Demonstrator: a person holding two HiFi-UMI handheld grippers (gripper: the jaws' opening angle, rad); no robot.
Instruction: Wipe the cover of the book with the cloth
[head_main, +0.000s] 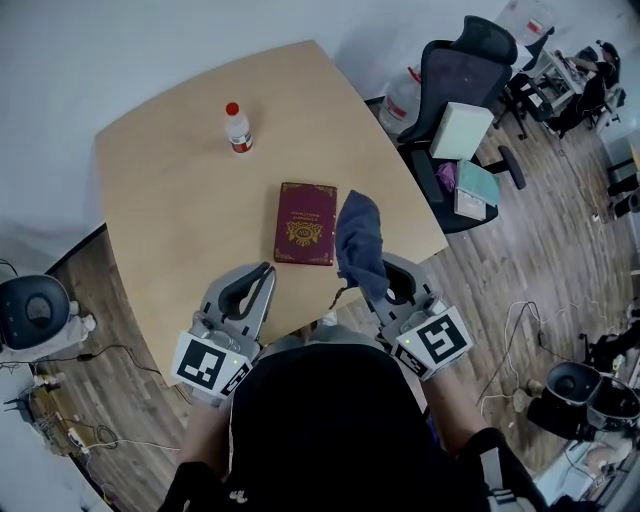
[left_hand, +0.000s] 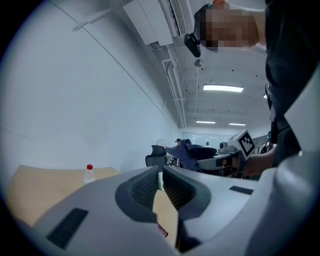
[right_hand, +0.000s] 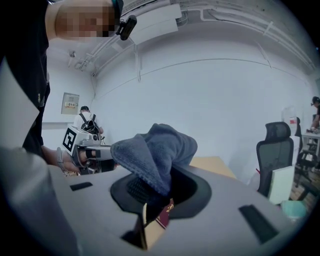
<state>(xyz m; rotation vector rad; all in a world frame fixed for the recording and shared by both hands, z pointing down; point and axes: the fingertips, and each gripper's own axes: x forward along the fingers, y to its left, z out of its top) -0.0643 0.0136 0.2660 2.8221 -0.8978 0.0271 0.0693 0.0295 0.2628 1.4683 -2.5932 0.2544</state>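
A dark red book (head_main: 305, 223) with a gold emblem lies flat near the table's front edge. My right gripper (head_main: 372, 282) is shut on a dark blue cloth (head_main: 359, 243) that stands up from its jaws, just right of the book and above the table edge. In the right gripper view the cloth (right_hand: 156, 155) bulges over the jaws and a sliver of the book (right_hand: 163, 218) shows below. My left gripper (head_main: 262, 278) is shut and holds nothing, in front of the book's near left corner. In the left gripper view its jaws (left_hand: 161, 187) meet.
A small bottle with a red cap (head_main: 237, 127) stands at the back of the wooden table (head_main: 180, 200). A black office chair (head_main: 455, 90) with boxes stands off the table's right side. Cables and gear lie on the floor around.
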